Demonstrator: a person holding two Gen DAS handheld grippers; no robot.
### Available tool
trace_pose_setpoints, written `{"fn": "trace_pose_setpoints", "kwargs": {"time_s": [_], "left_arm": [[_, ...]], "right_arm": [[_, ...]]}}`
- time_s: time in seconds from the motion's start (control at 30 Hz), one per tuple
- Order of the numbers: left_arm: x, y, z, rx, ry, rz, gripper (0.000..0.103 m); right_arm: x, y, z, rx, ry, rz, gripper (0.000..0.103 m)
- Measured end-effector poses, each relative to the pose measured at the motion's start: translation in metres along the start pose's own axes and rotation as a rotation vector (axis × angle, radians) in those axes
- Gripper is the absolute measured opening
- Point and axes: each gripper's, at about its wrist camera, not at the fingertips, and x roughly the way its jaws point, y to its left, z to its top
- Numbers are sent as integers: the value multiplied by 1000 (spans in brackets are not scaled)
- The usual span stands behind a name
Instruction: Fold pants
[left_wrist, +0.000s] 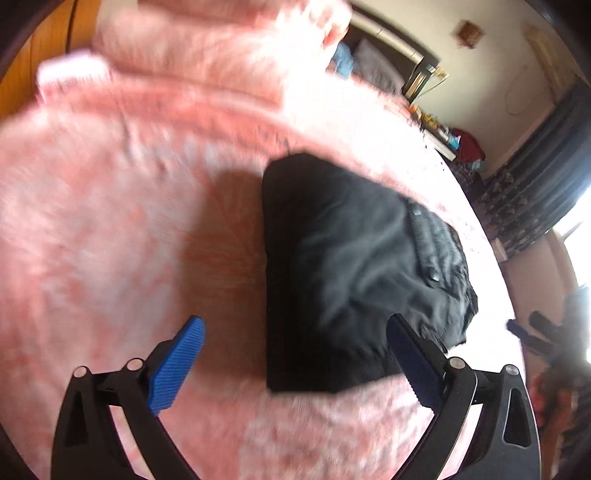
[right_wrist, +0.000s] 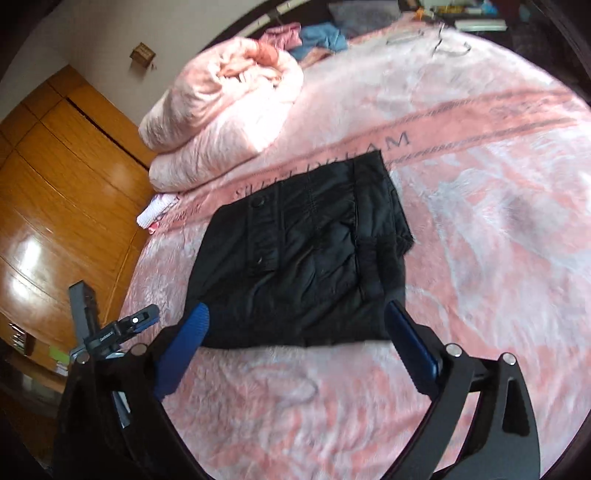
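One pants (right_wrist: 303, 254), black, folded square, mid-blanket (right_wrist: 480, 221). We judge them soft, light, limp; best pinched at near corners. Left gripper (left_wrist: 295, 339) and right gripper (right_wrist: 297, 332): both released, holding nothing.

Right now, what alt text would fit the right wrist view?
Black pants lie folded into a compact rectangle on a pink blanket, beyond the open, empty right gripper. A bunched pink quilt sits behind, wooden wardrobe doors to the left.
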Motion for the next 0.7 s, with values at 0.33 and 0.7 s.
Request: {"fn": "trace_pose_setpoints", "kwargs": {"time_s": [0.33, 0.7], "left_arm": [[-164, -74, -98, 163, -279, 221, 99], [-259, -105, -168, 142, -342, 287, 99]], "right_arm": [[-144, 81, -119, -163, -243, -204, 100], [-202, 151, -191, -254, -264, -309, 100]]}}
